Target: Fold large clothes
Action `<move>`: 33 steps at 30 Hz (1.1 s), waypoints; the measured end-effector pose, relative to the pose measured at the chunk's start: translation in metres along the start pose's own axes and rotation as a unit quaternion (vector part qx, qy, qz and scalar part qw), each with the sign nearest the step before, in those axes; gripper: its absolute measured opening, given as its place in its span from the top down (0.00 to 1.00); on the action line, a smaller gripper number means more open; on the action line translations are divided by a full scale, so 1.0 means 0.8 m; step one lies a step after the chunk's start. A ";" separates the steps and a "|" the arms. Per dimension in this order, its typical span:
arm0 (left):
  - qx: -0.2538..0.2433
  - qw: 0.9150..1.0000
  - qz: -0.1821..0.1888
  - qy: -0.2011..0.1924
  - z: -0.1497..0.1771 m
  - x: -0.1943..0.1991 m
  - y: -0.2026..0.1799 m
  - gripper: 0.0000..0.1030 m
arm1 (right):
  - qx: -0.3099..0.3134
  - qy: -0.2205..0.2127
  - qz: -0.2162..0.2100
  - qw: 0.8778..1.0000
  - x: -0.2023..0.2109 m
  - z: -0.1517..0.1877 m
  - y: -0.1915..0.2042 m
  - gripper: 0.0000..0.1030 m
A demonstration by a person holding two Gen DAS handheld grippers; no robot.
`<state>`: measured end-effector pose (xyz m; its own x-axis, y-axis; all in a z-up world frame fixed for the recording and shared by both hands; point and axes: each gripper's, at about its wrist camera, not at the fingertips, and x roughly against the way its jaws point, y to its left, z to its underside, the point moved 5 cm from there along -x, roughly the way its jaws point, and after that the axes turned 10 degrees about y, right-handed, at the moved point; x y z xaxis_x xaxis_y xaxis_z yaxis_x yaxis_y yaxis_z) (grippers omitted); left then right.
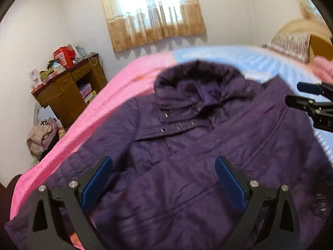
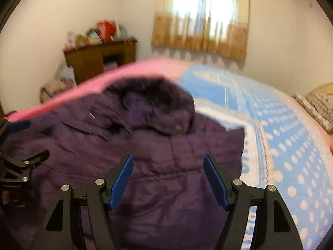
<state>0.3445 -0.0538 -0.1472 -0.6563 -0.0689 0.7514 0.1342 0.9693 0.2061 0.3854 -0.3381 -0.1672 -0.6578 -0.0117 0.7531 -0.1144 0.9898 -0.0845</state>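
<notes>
Dark purple padded hooded jacket [image 1: 187,145] spread flat on pink-and-blue bedspread [image 1: 124,79] (front up). Left gripper [image 1: 164,179], right gripper [image 2: 168,177]: jaws apart, empty. Probably pre-fold; next, pinching a side edge.

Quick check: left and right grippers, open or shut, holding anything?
Left gripper: open, empty, over the purple jacket.
Right gripper: open, empty, over the same jacket.
</notes>
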 end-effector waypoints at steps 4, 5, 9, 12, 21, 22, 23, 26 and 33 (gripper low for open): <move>0.005 0.998 0.001 0.068 0.014 -0.047 -0.003 0.00 | -0.034 0.047 -0.042 0.997 -0.043 0.036 -0.018 0.31; 0.006 0.997 0.007 0.077 0.018 -0.051 -0.003 0.00 | -0.038 0.049 -0.048 0.997 -0.043 0.037 -0.019 0.31; 0.013 0.995 0.020 0.101 0.022 -0.059 -0.001 0.00 | -0.023 0.064 -0.028 0.997 -0.052 0.038 -0.010 0.30; 0.013 0.994 0.009 0.105 0.023 -0.060 -0.003 0.00 | -0.015 0.071 -0.016 0.997 -0.057 0.039 -0.006 0.30; 0.004 0.995 -0.011 0.101 0.024 -0.060 -0.012 0.00 | 0.006 0.077 0.010 0.997 -0.067 0.033 0.003 0.30; 0.003 0.995 -0.013 0.100 0.024 -0.059 -0.012 0.00 | 0.006 0.077 0.009 0.997 -0.067 0.033 0.003 0.30; 0.003 0.995 -0.013 0.101 0.024 -0.059 -0.012 0.00 | 0.004 0.077 0.006 0.997 -0.066 0.034 0.001 0.30; 0.004 0.995 -0.014 0.101 0.022 -0.061 -0.012 0.00 | -0.009 0.079 -0.014 0.997 -0.066 0.034 -0.002 0.30; 0.008 0.995 -0.008 0.100 0.022 -0.061 -0.013 0.00 | -0.034 0.065 -0.062 0.995 -0.049 0.030 -0.016 0.29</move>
<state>0.3624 -0.0561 -0.1973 -0.4976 -0.1289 0.8578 0.1118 0.9711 0.2107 0.3946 -0.3536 -0.2114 -0.5390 -0.1208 0.8336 -0.1361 0.9892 0.0553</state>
